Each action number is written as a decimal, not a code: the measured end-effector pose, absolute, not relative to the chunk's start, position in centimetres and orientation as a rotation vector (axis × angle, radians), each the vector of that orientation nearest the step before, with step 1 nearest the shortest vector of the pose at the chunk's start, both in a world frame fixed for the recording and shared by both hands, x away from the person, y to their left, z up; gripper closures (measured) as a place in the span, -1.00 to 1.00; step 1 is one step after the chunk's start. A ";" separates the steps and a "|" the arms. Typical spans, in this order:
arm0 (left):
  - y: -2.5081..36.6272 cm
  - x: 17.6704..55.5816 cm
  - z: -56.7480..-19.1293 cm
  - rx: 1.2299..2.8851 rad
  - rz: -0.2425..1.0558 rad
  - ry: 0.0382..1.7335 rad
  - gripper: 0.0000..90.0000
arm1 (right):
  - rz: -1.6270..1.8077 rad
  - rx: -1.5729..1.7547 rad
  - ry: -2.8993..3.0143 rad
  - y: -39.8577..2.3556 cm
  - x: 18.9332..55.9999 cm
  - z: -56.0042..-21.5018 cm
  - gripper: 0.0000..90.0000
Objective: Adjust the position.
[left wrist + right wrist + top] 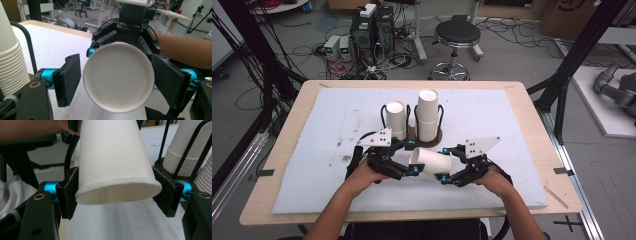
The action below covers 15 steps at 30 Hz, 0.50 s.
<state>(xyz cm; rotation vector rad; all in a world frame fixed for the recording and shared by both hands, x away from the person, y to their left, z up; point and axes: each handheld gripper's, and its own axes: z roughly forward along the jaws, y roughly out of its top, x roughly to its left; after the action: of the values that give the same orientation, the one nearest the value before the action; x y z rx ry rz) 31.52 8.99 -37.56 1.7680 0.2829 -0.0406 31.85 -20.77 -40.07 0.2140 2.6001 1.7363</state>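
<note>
A single white paper cup [434, 161] lies on its side in the air between my two grippers, just in front of the cup holder. My right gripper [445, 164] is shut on its wide rim end, and in the right gripper view both pads [70, 192] press the cup [110, 157] at the rim. My left gripper [412, 158] faces it from the other side. In the left gripper view the cup's round base [117, 75] sits between the jaws, with a thin gap at the left pad [68, 80], so this gripper is open.
A black wire holder [383, 117] behind the grippers carries a short stack of cups [396, 119] and a taller stack [428, 115]. They stand on a white board [327, 150] over the wooden table [287, 125]. A stool [457, 35] and computers [372, 30] lie beyond the table.
</note>
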 end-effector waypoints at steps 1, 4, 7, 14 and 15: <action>8.9 31.5 -37.6 1.773 -0.045 0.279 -0.44 | 1.736 0.213 2.604 -20.7 31.8 -40.1 -0.34; 8.7 31.5 -37.8 1.790 -0.066 0.243 -0.33 | 1.737 0.193 2.610 -20.6 31.8 -40.1 -0.33; 8.8 31.4 -37.9 1.789 -0.071 0.212 -0.23 | 1.734 0.176 2.619 -20.7 31.8 -40.1 -0.33; 9.6 31.5 -37.7 1.684 -0.067 0.230 -0.23 | 1.814 0.330 2.562 -20.6 31.8 -40.1 -0.61; 9.7 31.5 -37.7 1.681 -0.066 0.227 -0.23 | 1.825 0.337 2.555 -20.6 31.8 -40.1 -0.61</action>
<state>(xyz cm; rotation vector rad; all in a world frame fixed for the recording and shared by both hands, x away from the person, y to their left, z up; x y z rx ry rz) 31.53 9.70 -37.66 1.6809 0.2273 -0.0662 31.80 -20.59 -40.11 0.3371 2.5548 1.8250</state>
